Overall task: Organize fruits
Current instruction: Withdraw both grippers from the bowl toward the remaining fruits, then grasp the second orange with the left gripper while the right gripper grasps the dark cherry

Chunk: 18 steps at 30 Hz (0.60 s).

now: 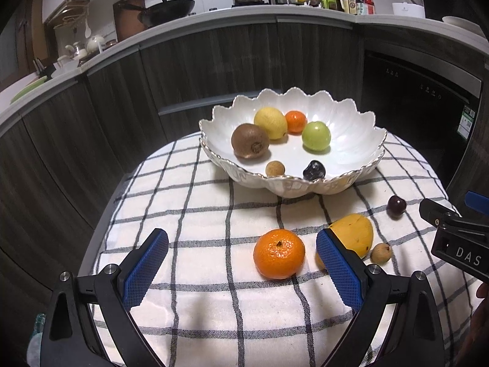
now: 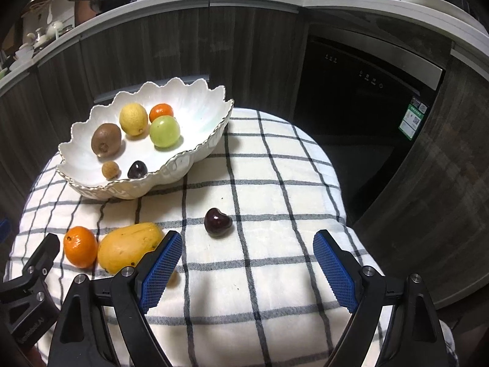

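A white scalloped bowl (image 1: 351,140) (image 2: 201,113) sits at the far side of the checked cloth. It holds a kiwi (image 1: 250,140), a lemon (image 1: 270,122), a small orange (image 1: 295,121), a green fruit (image 1: 316,136), a longan (image 1: 275,168) and a dark cherry (image 1: 314,170). On the cloth lie a mandarin (image 1: 279,253) (image 2: 80,246), a mango (image 1: 354,234) (image 2: 130,246), a longan (image 1: 381,253) and a cherry (image 1: 396,206) (image 2: 217,222). My left gripper (image 1: 241,263) is open, the mandarin between its fingers. My right gripper (image 2: 247,263) is open and empty, just short of the cherry.
The checked cloth (image 1: 214,305) covers a small round table with edges close on all sides. Dark cabinets (image 1: 214,61) and a dishwasher (image 2: 366,91) stand behind. The counter above holds a wok (image 1: 171,7), a pot and bottles.
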Each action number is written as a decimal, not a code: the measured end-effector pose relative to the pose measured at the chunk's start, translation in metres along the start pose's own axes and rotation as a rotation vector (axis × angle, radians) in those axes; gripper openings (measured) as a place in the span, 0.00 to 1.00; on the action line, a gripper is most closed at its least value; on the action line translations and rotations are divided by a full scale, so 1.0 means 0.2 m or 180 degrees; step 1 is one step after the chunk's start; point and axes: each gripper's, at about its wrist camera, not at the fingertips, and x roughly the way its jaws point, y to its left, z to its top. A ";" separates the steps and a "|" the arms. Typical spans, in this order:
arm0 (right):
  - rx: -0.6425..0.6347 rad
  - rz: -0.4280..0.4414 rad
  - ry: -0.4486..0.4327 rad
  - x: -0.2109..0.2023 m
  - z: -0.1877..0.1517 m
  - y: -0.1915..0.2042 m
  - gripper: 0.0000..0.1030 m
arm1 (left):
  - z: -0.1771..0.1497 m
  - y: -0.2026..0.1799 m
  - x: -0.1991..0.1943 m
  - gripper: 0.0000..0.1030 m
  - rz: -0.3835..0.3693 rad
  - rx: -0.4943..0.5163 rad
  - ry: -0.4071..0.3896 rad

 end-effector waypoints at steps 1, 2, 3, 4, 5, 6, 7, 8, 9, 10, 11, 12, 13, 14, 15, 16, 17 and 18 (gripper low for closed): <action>-0.0008 0.0003 0.0008 0.01 0.00 0.01 0.86 | 0.00 0.00 0.01 0.96 -0.0007 0.0001 0.0016; -0.0018 0.0005 0.0020 0.03 0.00 0.01 0.86 | -0.01 -0.01 0.03 0.96 -0.0018 0.0007 0.0033; -0.0024 0.0005 0.0035 0.04 0.00 0.01 0.86 | -0.01 -0.01 0.05 0.96 -0.0028 0.0023 0.0059; -0.0028 0.0007 0.0050 0.06 0.00 0.01 0.86 | -0.02 -0.01 0.07 0.96 -0.0035 0.0034 0.0083; -0.0033 0.0009 0.0061 0.07 0.00 0.02 0.86 | -0.02 -0.02 0.09 0.95 -0.0044 0.0039 0.0110; -0.0038 0.0010 0.0067 0.08 0.00 0.02 0.86 | -0.03 -0.02 0.10 0.95 -0.0062 0.0035 0.0139; -0.0049 0.0015 0.0079 0.09 0.00 0.02 0.86 | -0.03 -0.02 0.12 0.94 -0.0086 0.0025 0.0173; -0.0054 0.0017 0.0087 0.10 0.01 0.02 0.86 | -0.04 -0.02 0.13 0.94 -0.0105 0.0017 0.0204; -0.0054 0.0018 0.0090 0.11 0.01 0.02 0.86 | -0.04 -0.03 0.15 0.94 -0.0119 0.0014 0.0230; -0.0054 0.0021 0.0094 0.12 0.01 0.02 0.86 | -0.04 -0.03 0.16 0.94 -0.0126 0.0015 0.0250; -0.0058 0.0025 0.0102 0.14 0.01 0.02 0.86 | -0.04 -0.03 0.18 0.93 -0.0132 0.0015 0.0274; -0.0063 0.0031 0.0109 0.15 0.02 0.03 0.86 | -0.05 -0.03 0.19 0.92 -0.0140 0.0013 0.0293; -0.0069 0.0039 0.0115 0.15 0.02 0.03 0.86 | -0.05 -0.04 0.20 0.91 -0.0149 0.0007 0.0315; -0.0078 0.0046 0.0121 0.16 0.02 0.03 0.86 | -0.05 -0.04 0.21 0.89 -0.0155 0.0002 0.0335; -0.0085 0.0050 0.0123 0.17 0.02 0.04 0.86 | -0.05 -0.04 0.22 0.89 -0.0160 0.0000 0.0355; -0.0092 0.0056 0.0128 0.18 0.02 0.04 0.86 | -0.05 -0.04 0.24 0.88 -0.0163 0.0002 0.0371; -0.0092 0.0069 0.0123 0.19 0.03 0.04 0.85 | -0.05 -0.04 0.25 0.87 -0.0179 0.0000 0.0385; -0.0092 0.0087 0.0123 0.20 0.03 0.04 0.85 | -0.05 -0.04 0.25 0.87 -0.0189 -0.0005 0.0391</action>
